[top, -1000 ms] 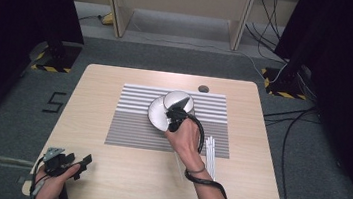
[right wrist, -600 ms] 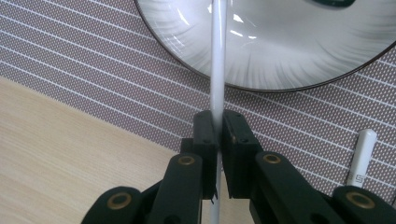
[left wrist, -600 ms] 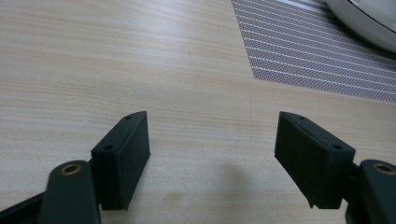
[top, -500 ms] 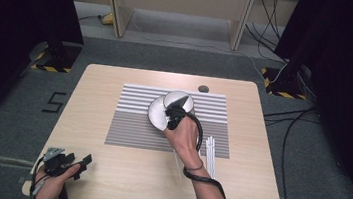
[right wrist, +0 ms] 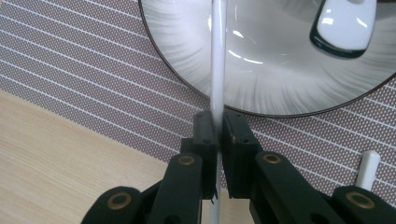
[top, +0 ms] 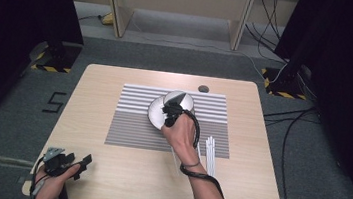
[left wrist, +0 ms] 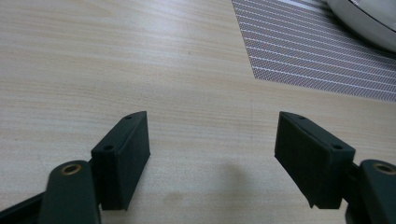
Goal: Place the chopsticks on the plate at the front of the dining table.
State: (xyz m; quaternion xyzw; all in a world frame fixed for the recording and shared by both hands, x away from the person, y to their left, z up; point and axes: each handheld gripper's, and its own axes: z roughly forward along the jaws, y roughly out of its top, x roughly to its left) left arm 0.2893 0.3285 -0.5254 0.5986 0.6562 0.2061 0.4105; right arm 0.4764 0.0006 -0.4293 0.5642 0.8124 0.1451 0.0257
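We find the right hand-held gripper (right wrist: 215,135) clamped on a white stick (right wrist: 218,60), its tip over the plate (top: 157,111) mid-bench. Position matches a second ago, so we judge placement unfinished. Left hand-held gripper (left wrist: 212,156) sits wide open and holding nothing, near the bench's front-left corner.

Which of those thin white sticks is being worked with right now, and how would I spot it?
Find the striped mat in the middle of the wooden table, then the shiny round bowl on it. The white stick is pinched upright between the right gripper jaws, reaching over the bowl's rim, while the other sticks lie flat beside the mat's right end.
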